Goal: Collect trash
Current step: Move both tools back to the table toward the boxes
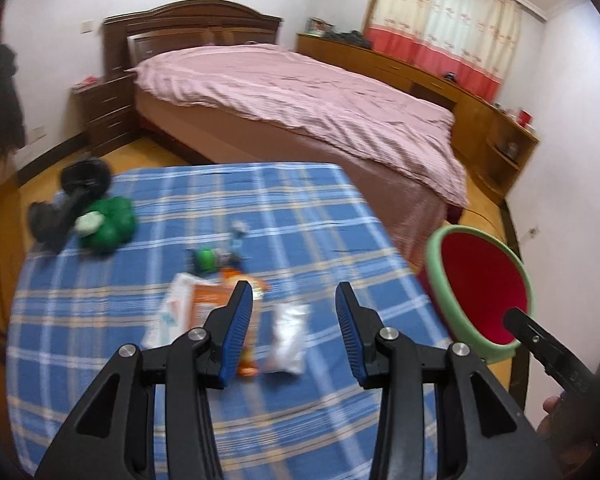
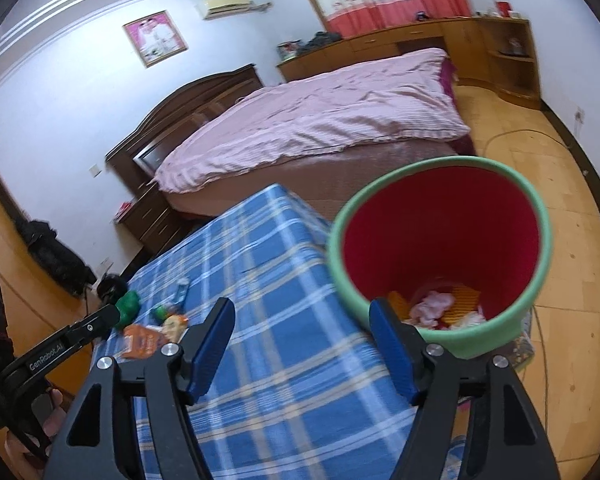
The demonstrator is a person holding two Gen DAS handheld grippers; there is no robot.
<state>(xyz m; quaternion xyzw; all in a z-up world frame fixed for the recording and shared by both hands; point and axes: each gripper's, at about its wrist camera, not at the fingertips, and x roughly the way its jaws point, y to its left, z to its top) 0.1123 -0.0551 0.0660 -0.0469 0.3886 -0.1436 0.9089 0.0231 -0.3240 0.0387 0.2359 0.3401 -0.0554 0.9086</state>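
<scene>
Trash lies on the blue plaid tablecloth (image 1: pixel 300 220): a white crumpled wrapper (image 1: pixel 288 338), an orange packet (image 1: pixel 210 300), a white paper (image 1: pixel 172 312), a small green item (image 1: pixel 206 260) and a green bag (image 1: pixel 108 222). My left gripper (image 1: pixel 294 308) is open and empty, just above the white wrapper. A red bin with a green rim (image 2: pixel 440 248) stands beside the table's right edge, with pink and orange trash inside (image 2: pixel 436 304). My right gripper (image 2: pixel 302 332) is open and empty, next to the bin's near rim. The bin also shows in the left wrist view (image 1: pixel 480 272).
A bed with a pink cover (image 1: pixel 300 96) stands behind the table. A dark nightstand (image 1: pixel 104 116) is at its left, wooden cabinets (image 1: pixel 440 80) along the far wall. A black object (image 1: pixel 60 208) lies at the table's left edge. The floor is wood (image 2: pixel 560 240).
</scene>
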